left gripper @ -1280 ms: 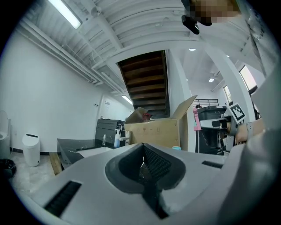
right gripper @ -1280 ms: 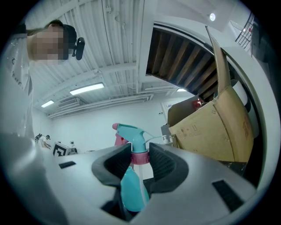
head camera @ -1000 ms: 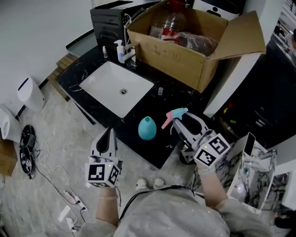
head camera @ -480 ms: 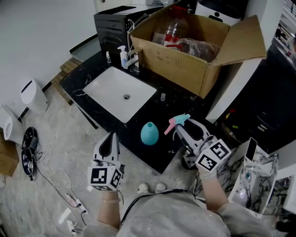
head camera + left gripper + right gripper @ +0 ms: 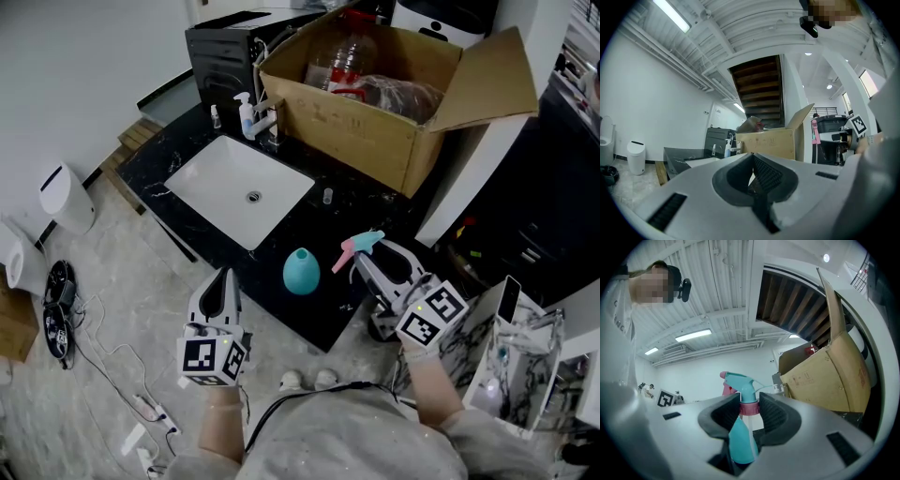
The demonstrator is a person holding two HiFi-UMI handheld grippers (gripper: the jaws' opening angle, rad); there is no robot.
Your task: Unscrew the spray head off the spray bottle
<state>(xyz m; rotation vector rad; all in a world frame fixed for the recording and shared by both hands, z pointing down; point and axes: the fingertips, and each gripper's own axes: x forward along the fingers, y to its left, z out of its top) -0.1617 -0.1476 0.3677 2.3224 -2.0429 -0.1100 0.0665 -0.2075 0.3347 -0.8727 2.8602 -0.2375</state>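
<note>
Gripping, right tongs point(image 5: 750, 405): clamped from both sides on the pink collar of the spray head point(image 5: 740, 383), which stands upright between the ribbed dark pads.
Left tongs point(image 5: 753, 161): pressed together with nothing between them, held off the front edge of the worktop point(image 5: 314, 309) over the pale floor point(image 5: 141, 309).
Spray bottle point(image 5: 301, 271): smooth teal and egg-shaped with a pointed top. It stands on the black, white-veined worktop just left of the held spray head and apart from it.
Spray head, make: glossy teal plastic body, pink nozzle tip and pink collar, and a thin clear tube running down from the collar.
Only in the head view: the white rectangular sink point(image 5: 225, 183) set into the worktop. Behind it is the open cardboard box point(image 5: 347, 122), with a clear plastic bottle point(image 5: 352, 56) and crumpled film inside. A pump dispenser point(image 5: 246, 111) stands by the tap, and cables point(image 5: 103, 366) trail on the floor.
Only in the right gripper view: the collar grip close up. A teal drop shape sits low between the pads, and I cannot tell whether it is the bottle or part of the head.
Only in the left gripper view: the dark slatted underside of a stair above the box and a long ceiling light strip. The pink of the spray head shows side-on beside the other tongs' marker cube point(image 5: 858, 124).
</note>
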